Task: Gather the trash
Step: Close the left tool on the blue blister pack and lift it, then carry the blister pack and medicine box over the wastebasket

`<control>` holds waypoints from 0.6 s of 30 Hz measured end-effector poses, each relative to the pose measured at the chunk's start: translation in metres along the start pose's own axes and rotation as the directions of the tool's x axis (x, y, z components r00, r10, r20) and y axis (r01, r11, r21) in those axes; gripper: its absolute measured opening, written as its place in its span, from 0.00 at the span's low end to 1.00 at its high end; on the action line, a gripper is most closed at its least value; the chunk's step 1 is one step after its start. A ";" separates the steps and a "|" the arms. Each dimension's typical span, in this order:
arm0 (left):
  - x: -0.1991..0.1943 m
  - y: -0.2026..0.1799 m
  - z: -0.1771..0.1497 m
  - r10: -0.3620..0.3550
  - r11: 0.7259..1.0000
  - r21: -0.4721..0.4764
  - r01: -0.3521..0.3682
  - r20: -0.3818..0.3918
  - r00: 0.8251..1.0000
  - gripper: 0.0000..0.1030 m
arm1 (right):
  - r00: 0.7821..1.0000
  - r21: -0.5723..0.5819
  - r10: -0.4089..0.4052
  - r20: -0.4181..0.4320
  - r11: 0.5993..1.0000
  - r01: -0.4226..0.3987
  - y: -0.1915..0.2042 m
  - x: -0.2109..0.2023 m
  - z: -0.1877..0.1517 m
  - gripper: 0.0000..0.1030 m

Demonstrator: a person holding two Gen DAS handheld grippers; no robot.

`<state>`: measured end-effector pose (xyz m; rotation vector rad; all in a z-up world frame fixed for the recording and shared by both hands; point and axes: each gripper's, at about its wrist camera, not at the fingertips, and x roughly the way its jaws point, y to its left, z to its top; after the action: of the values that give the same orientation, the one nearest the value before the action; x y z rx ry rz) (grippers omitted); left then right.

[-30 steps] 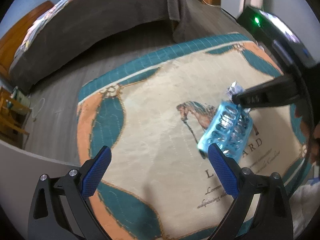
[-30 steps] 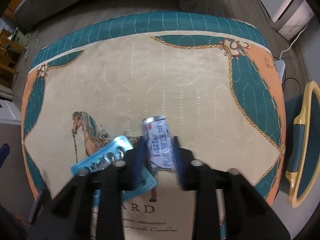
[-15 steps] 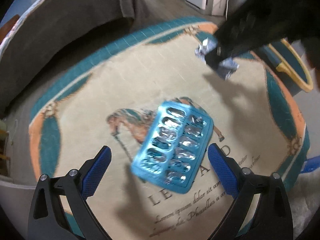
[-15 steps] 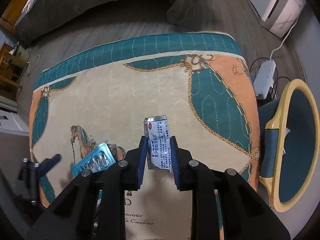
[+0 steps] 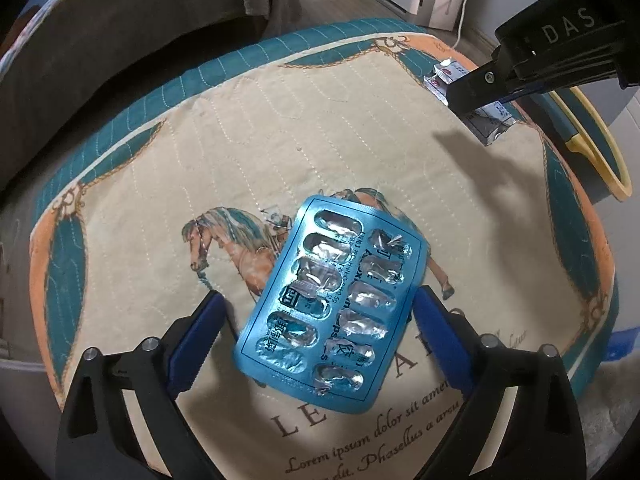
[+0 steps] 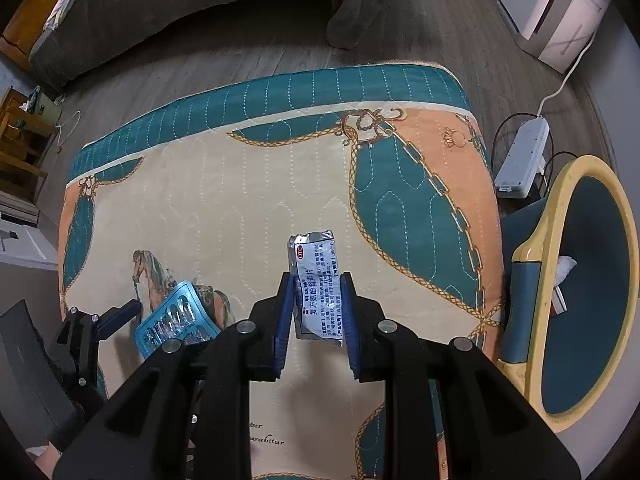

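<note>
The blister pack [image 5: 334, 312] is made of glossy blue foil, and its emptied pockets are torn and crumpled, with a silver shine. The small medicine box [image 6: 318, 286] is seen as thin printed cardboard, white on the face and slightly shiny grey on the side. The rug [image 5: 280, 128] is a quilted cloth, matt and soft, with stitched lines. The fingers [image 6: 282, 320] of both grippers are covered with ribbed blue pads, while their bodies are matt black plastic with metal screws. The floor [image 6: 256, 60] looks like matt grey wood planks.
</note>
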<state>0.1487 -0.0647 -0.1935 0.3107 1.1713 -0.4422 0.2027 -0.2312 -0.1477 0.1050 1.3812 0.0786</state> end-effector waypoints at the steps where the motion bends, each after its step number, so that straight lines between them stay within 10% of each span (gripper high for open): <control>1: 0.000 0.000 0.000 -0.001 1.000 -0.001 0.001 -0.001 1.000 0.91 | 1.000 -0.004 -0.001 0.001 1.000 0.001 0.001 -0.001 -0.001 0.22; 18: -0.013 0.007 0.002 0.042 0.999 -0.017 -0.042 0.025 0.999 0.67 | 1.000 -0.035 -0.002 0.021 0.999 0.003 0.004 -0.014 -0.005 0.22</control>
<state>0.1492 -0.0575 -0.1804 0.3142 1.1413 -0.3987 0.1951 -0.2286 -0.1344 0.0748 1.3580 0.0991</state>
